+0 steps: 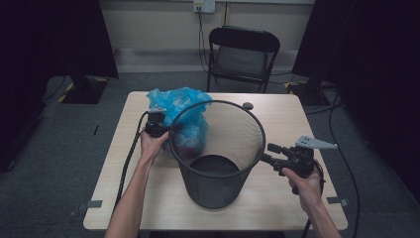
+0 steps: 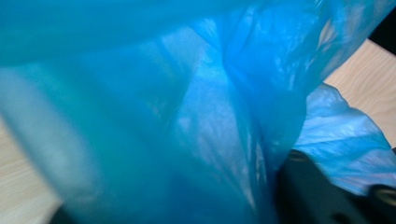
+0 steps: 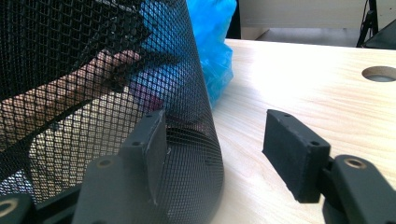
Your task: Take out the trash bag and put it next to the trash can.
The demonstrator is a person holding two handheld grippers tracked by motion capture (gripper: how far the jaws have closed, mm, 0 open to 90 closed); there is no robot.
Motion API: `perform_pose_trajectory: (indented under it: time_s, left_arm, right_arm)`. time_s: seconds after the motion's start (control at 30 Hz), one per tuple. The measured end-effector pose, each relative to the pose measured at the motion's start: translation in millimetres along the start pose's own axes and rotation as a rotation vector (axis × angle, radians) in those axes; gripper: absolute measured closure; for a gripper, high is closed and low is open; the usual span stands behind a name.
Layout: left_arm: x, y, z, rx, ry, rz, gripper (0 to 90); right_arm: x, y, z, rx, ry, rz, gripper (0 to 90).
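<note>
Two grippers worked together. Left gripper [image 1: 155, 124] sat against blue bag [image 1: 179, 111], bag draped over its jaws; could not tell if pinched or let go. Right gripper [image 3: 212, 154] jaws apart, mesh bin [image 1: 218, 153] wall between them, not squeezed. Guess: bag goes into bin next; needs firm pinch, then lift over rim.

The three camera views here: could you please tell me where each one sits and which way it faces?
High view: above the person's side, looking forward and down on the table, mesh bin and blue bag; both forearms show.
Left gripper view: on the left tongs, pressed close to the bag; one black jaw shows.
Right gripper view: on the right tongs, low, facing the bin; both jaws show.
Shared: the blue bag.
</note>
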State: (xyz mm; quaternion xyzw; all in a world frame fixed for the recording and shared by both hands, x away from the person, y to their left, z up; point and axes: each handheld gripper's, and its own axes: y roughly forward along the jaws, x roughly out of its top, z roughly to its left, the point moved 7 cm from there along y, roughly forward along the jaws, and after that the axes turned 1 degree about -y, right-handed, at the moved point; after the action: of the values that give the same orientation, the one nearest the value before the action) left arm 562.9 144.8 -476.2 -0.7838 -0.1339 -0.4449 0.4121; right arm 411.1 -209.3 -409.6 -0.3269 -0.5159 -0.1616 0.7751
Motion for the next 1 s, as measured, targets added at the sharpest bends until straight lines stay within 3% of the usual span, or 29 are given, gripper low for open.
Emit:
perform_pose_trajectory:
  time_s: [0.2,0.27,0.47,0.57,0.77,0.83,1.0]
  left_arm:
    - [5.8,-22.2,1.7,0.019,-0.057,0.005,22.4]
    - [6.9,-34.1,3.7,0.007,-0.086,-0.007,17.4]
    - [5.5,-64.7,3.6,0.009,-0.094,-0.034,16.0]
    - [1.3,-81.6,1.3,0.005,-0.088,-0.072,15.8]
    - [-20.7,-101.6,-1.9,0.036,-0.044,-0.052,15.8]
    - [-28.3,-107.3,-7.0,0.016,-0.024,-0.053,15.7]
    - [-45.5,-117.7,-15.3,0.038,0.006,-0.042,16.2]
  right_arm:
    - [0.0,0.1,1.1,0.005,-0.001,-0.001,38.8]
    - [-0.1,0.3,1.5,0.005,0.000,0.000,38.7]
    - [-0.8,3.6,4.5,0.010,-0.005,0.007,38.7]
    - [-0.4,4.6,7.0,0.015,-0.007,0.005,38.7]
    - [-3.1,5.2,7.1,0.012,-0.011,0.015,38.4]
    - [-5.6,4.5,6.1,0.006,-0.010,0.022,38.3]
    - [-12.0,1.7,1.0,-0.011,-0.002,0.033,38.3]
